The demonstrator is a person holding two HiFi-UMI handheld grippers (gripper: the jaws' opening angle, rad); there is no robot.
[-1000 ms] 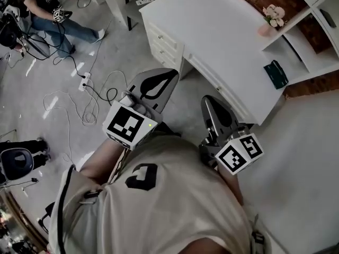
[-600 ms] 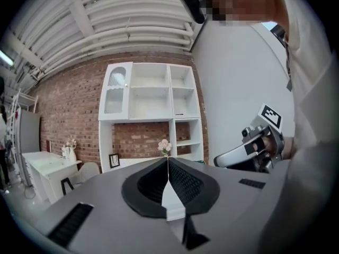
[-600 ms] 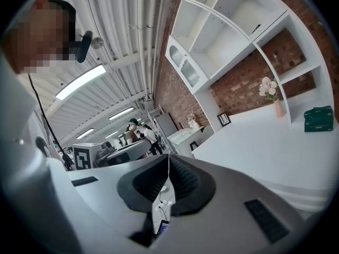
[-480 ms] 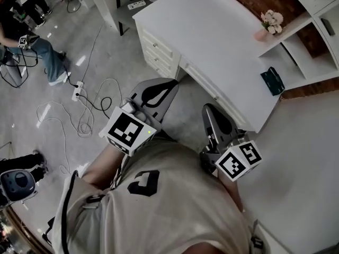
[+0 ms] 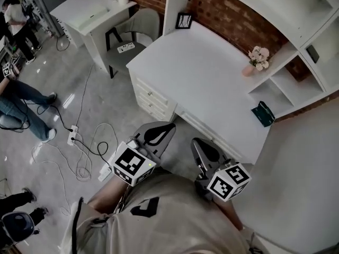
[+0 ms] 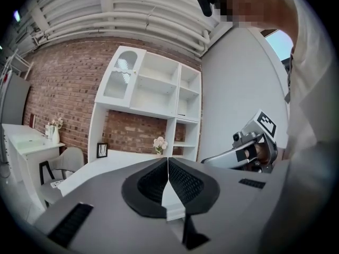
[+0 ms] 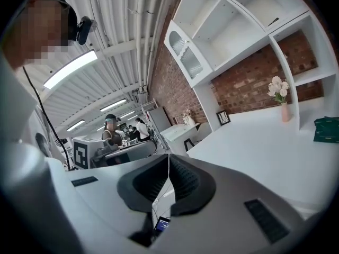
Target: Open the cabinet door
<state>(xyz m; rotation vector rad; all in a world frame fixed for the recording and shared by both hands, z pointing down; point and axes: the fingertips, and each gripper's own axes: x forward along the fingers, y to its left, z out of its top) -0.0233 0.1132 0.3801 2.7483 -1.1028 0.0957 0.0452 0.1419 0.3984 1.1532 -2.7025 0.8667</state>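
The cabinet door (image 6: pixel 123 78) is a white arched door with a glass pane, at the top left of the white shelf unit above the desk (image 5: pixel 206 78); it stands closed. It also shows in the right gripper view as the cabinet door (image 7: pixel 186 57), high on the brick wall. My left gripper (image 5: pixel 170 127) is held in front of the desk's near corner, shut and holding nothing. My right gripper (image 5: pixel 195 142) hangs beside it, also shut and holding nothing. Both are well short of the door. The left gripper (image 6: pixel 168 159) and the right gripper (image 7: pixel 169 157) show their pads pressed together.
A flower vase (image 5: pixel 256 59), a picture frame (image 5: pixel 184 21) and a dark green item (image 5: pixel 263 114) sit on the desk and shelves. Drawers (image 5: pixel 151 97) fill the desk's left end. Cables (image 5: pixel 85 152) trail over the floor; a chair (image 5: pixel 135 28) and people (image 5: pixel 16 99) are at the left.
The head view has swung up, so the brick wall and shelf unit now show. Both grippers sit lower in the picture and closer together; both stay shut.
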